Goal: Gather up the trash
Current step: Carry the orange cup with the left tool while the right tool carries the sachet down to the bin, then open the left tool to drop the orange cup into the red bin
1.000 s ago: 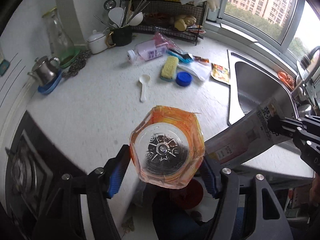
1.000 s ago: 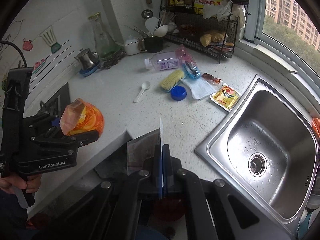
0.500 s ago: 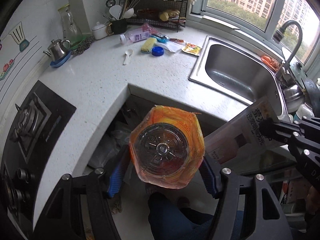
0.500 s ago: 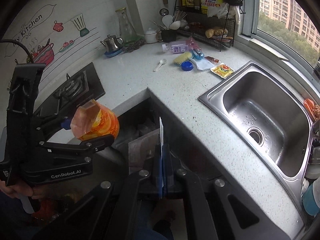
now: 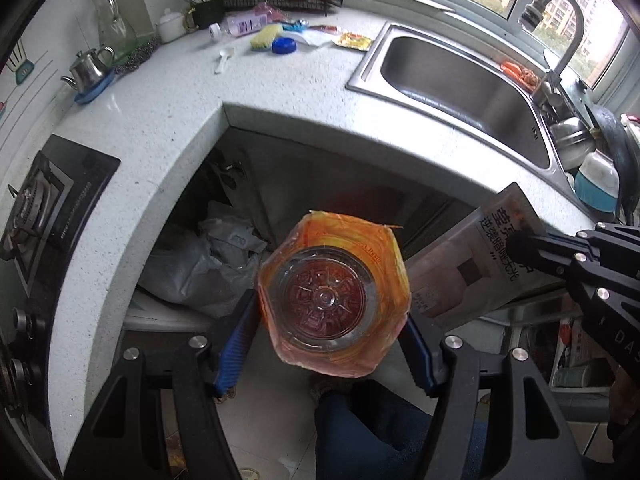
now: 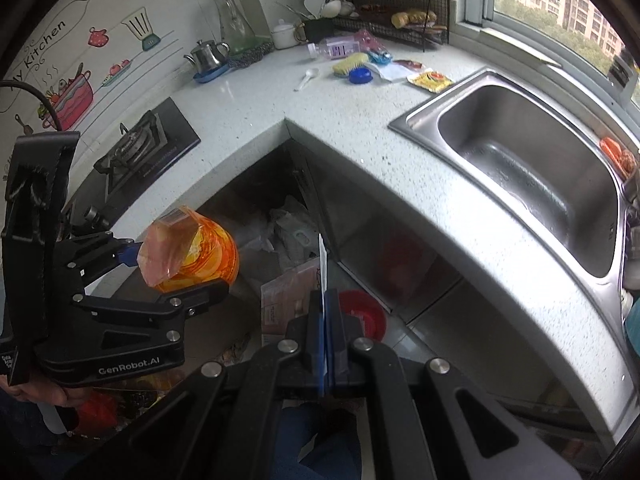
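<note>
My left gripper (image 5: 332,330) is shut on an orange plastic bottle (image 5: 334,294), seen bottom-on; it also shows in the right wrist view (image 6: 192,254). My right gripper (image 6: 325,316) is shut on a flat grey printed pouch (image 6: 290,296), seen edge-on; the pouch also shows in the left wrist view (image 5: 468,272). Both are held below the counter edge, in front of the open corner cabinet. More trash lies far back on the counter: a yellow sachet (image 6: 429,79), a blue lid (image 6: 360,76) and a clear bottle (image 6: 336,46).
A grey plastic bag (image 5: 200,264) sits in the corner cabinet. A red bin (image 6: 366,316) stands on the floor below. The steel sink (image 6: 528,152) is at the right, the gas hob (image 6: 148,148) at the left. A white spoon (image 6: 307,77) and brush (image 6: 350,64) lie on the counter.
Both grippers have pulled back and down from the countertop to below its edge, still holding the bottle and the pouch. The cabinet and floor have come into view.
</note>
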Demonstrator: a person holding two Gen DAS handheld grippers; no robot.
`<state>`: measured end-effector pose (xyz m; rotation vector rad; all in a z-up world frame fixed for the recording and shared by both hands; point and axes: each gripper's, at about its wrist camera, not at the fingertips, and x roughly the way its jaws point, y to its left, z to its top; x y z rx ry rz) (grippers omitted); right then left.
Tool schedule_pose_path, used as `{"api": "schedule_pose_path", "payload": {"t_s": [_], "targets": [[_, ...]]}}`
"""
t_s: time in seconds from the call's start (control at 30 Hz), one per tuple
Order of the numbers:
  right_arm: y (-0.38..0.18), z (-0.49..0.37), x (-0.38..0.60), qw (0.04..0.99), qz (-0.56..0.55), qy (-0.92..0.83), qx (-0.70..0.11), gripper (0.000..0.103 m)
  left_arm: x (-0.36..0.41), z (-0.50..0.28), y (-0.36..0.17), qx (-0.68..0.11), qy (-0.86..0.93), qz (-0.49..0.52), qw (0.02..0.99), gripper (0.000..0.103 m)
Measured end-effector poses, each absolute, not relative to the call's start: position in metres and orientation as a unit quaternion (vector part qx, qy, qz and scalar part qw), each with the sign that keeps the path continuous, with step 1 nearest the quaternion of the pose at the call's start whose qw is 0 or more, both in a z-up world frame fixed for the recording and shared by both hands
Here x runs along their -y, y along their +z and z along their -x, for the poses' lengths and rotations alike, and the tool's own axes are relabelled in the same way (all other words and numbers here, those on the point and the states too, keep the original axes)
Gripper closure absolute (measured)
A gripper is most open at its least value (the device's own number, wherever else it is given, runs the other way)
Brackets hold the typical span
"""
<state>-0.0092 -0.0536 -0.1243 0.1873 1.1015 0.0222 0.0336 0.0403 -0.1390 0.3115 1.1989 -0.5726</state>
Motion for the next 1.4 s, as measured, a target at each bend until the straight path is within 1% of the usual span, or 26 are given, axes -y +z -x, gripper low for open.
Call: {"api": "schedule_pose_path", "payload": {"t_s": [0.2, 0.3, 0.43, 0.53, 0.77, 0.9, 1.07, 1.2, 1.4], "targets": [[-0.159, -0.004, 0.048, 0.828, -0.094, -0.013, -0.552, 0.102, -0.041, -0.050, -0.178, -0.573, -0.288, -0.143, 0.754, 0.038], [-0.182, -0.010, 0.047, 0.823, -0.090, -0.028, -0.560, 0.102, -0.042, -0.061, -0.209, -0.589, -0.298, -0.139, 0.739, 0.038], [-0.215, -0.017, 0.051, 0.812, -0.101, -0.041, -0.574, 0.102, -0.040, -0.071, -0.248, -0.594, -0.295, -0.159, 0.732, 0.038], [-0.244, -0.023, 0.055, 0.806, -0.103, -0.053, -0.580, 0.102, -0.040, -0.079, -0.286, -0.609, -0.297, -0.158, 0.719, 0.038], [-0.331, -0.038, 0.063, 0.786, -0.101, -0.077, -0.605, 0.102, -0.029, -0.089, -0.387, -0.631, -0.308, -0.173, 0.691, 0.038], [-0.382, -0.044, 0.070, 0.775, -0.112, -0.088, -0.615, 0.102, -0.021, -0.094, -0.448, -0.655, -0.306, -0.153, 0.674, 0.038], [-0.419, -0.053, 0.078, 0.771, -0.121, -0.103, -0.617, 0.102, -0.004, -0.093, -0.502, -0.661, -0.309, -0.153, 0.666, 0.038], [-0.432, -0.053, 0.078, 0.769, -0.124, -0.109, -0.617, 0.102, 0.005, -0.095, -0.521, -0.661, -0.306, -0.164, 0.665, 0.036], [-0.430, -0.050, 0.081, 0.766, -0.119, -0.109, -0.623, 0.102, 0.009, -0.099, -0.522, -0.660, -0.311, -0.169, 0.663, 0.035]]}}
